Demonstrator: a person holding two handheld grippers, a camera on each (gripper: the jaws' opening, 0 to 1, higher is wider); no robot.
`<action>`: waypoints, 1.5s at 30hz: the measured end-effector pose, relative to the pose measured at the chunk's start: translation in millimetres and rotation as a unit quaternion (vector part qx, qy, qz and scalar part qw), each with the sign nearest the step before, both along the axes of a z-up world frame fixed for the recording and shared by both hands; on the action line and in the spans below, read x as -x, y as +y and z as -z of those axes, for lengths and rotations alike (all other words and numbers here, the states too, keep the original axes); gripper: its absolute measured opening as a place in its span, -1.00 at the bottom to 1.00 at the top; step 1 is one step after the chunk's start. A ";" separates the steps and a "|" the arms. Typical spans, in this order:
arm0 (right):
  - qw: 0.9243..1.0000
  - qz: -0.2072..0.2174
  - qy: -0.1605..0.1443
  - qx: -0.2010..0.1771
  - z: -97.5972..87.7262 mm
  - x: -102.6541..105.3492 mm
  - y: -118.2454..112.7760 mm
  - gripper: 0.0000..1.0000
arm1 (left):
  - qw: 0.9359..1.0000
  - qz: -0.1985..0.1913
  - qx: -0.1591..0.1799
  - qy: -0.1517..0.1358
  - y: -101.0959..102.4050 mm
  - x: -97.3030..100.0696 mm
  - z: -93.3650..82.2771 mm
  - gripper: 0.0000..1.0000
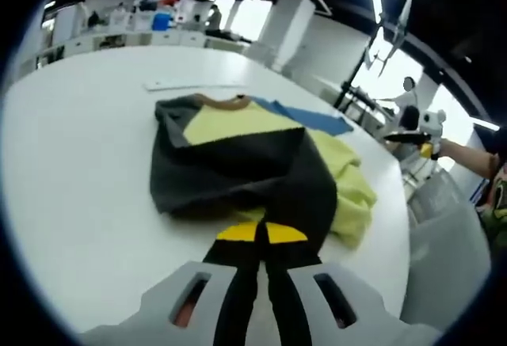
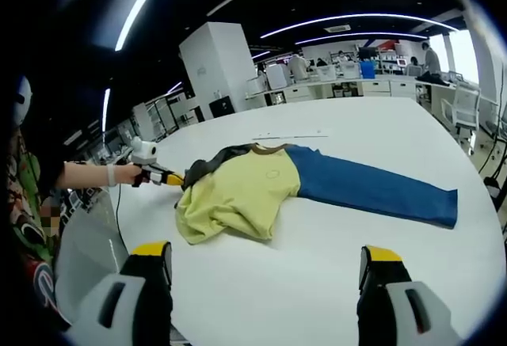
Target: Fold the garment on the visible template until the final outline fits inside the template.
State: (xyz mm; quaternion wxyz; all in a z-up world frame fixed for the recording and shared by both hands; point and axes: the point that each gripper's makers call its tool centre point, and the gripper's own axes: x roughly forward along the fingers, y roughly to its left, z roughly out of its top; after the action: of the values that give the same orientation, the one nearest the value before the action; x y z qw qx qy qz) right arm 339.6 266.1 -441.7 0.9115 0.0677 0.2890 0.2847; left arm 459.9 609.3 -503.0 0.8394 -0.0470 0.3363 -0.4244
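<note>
The yellow short-sleeved garment with dark grey sleeves and back (image 2: 238, 192) lies on the round white table (image 2: 333, 283), bunched at its lower hem, with the long blue rectangular template cloth (image 2: 372, 192) stretching away from it toward 3 o'clock in the right gripper view. The left gripper (image 1: 260, 239) has its yellow-tipped black jaws pressed together on a dark grey sleeve of the garment, pulled across the yellow front. In the right gripper view that same gripper sits at 9 o'clock of the garment, at its dark edge, held by a person's hand (image 2: 125, 174). The right gripper (image 2: 265, 271) hovers with jaws spread wide, holding nothing, over bare table well short of the garment. Open tabletop surrounds the cloth on all sides; a thin white strip (image 2: 289, 135) lies beyond the collar at 12 o'clock. Desks and shelving stand far behind.
</note>
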 end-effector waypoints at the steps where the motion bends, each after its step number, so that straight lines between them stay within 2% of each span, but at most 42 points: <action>1: 1.000 -0.001 -0.001 0.000 -0.4 -0.4 0.1 0.99 | 1.000 -0.005 0.001 0.001 2.5 -0.6 -1.5 -1.00; 10: 1.000 -0.003 -0.001 0.001 -0.1 0.1 2.2 0.99 | 0.997 -0.071 0.019 -0.025 37.8 -13.5 -28.2 -1.00; 14: 1.000 -0.004 0.001 0.002 1.0 1.3 2.7 0.99 | 0.995 -0.095 0.008 -0.031 60.1 -14.9 -33.5 -1.00; 21: 1.000 -0.006 0.001 0.001 1.3 1.0 5.6 0.99 | 0.986 -0.161 -0.015 -0.037 115.9 -18.6 -40.8 -1.00; 25: 1.000 -0.007 0.002 0.002 0.9 -0.7 7.4 0.99 | 0.981 -0.188 -0.034 -0.034 144.4 -20.2 -39.2 -1.00; 30: 1.000 -0.010 0.004 0.004 1.7 -2.7 9.9 0.99 | 0.975 -0.215 -0.058 -0.021 184.0 -24.9 -25.9 -1.00; 35: 1.000 -0.014 0.009 0.007 3.6 -2.9 12.4 0.99 | 0.968 -0.239 -0.071 -0.016 208.1 -30.9 -18.2 -1.00; 43: 1.000 -0.013 0.013 0.013 4.5 -1.7 11.4 0.99 | 0.962 -0.250 -0.110 -0.008 249.7 -44.4 -8.5 -1.00; 45: 1.000 -0.013 0.016 0.014 5.8 -0.9 11.4 0.99 | 0.960 -0.257 -0.111 -0.007 255.2 -47.6 -9.3 -1.00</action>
State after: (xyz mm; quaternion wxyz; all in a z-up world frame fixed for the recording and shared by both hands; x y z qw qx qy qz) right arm 340.5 277.4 -447.5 0.9039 0.0560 0.3079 0.2915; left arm 507.5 864.5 -493.7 0.9225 -0.0352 0.3520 -0.1546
